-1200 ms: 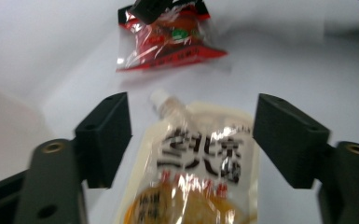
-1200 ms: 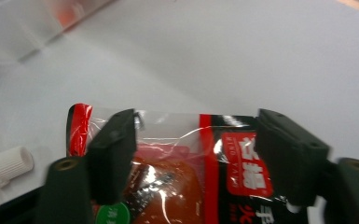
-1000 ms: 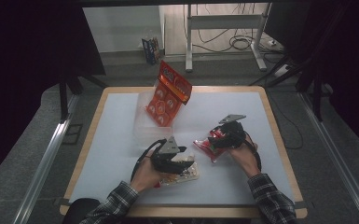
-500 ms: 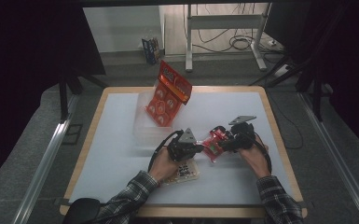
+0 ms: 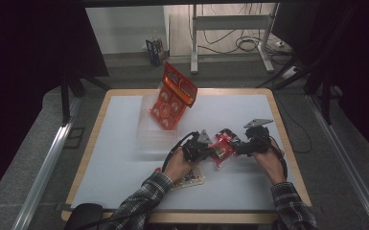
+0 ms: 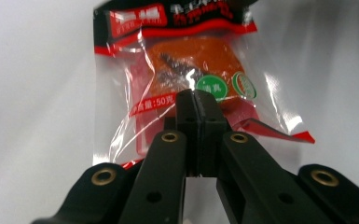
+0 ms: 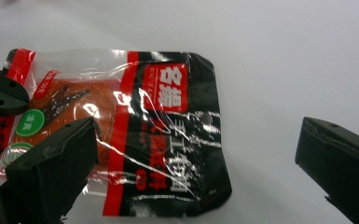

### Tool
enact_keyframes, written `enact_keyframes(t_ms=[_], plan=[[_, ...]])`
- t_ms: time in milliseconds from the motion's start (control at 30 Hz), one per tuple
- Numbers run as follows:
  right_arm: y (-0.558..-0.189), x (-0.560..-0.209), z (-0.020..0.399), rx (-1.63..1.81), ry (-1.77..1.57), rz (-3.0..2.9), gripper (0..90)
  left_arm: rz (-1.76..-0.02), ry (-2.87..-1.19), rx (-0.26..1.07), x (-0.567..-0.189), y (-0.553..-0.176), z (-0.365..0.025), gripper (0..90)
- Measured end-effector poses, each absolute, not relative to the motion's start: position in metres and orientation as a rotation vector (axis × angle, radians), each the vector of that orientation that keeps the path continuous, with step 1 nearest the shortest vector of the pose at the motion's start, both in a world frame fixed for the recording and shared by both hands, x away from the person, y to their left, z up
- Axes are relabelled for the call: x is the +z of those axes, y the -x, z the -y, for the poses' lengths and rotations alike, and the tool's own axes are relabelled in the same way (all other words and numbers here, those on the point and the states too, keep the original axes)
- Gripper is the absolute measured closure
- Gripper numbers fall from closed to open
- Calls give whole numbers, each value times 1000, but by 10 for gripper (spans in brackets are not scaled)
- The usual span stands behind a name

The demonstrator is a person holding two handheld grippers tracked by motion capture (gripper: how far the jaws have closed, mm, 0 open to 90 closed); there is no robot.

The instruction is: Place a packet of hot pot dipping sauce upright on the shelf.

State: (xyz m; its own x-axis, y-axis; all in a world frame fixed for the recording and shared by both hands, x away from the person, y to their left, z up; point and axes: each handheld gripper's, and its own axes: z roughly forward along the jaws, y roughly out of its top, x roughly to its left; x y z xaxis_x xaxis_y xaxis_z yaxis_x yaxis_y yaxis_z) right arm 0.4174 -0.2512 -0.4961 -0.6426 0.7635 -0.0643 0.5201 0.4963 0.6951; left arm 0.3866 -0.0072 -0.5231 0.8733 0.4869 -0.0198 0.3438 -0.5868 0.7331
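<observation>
A red and black snack packet [image 5: 224, 149] with clear film lies on the white table between my two grippers. My left gripper [image 5: 210, 151] reaches it from the left. In the left gripper view its jaws [image 6: 196, 95] are pressed together over the packet [image 6: 191, 60], pinching its film. My right gripper [image 5: 242, 147] stands at the packet's right end. Its jaws have just been opening and now stand wide [image 7: 198, 135]: one fingertip [image 7: 56, 163] is over the packet [image 7: 168, 140], the other over bare table.
A second, pale packet [image 5: 191, 176] lies under the left hand near the front. A red box [image 5: 173, 96] leans in a clear plastic container [image 5: 149, 136] at the back middle. The table's wooden rim [image 5: 287, 139] runs close on the right.
My left gripper has moved right, from above the pale packet to the red packet, and its jaws have closed. The right gripper has shifted slightly right.
</observation>
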Motion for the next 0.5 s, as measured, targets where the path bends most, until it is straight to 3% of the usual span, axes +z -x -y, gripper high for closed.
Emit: enact_keyframes(t_ms=[500], plan=[[-413,-501,257,1068,-1201,-2500,15,-583,-2338,213,-527,-385,5,900]])
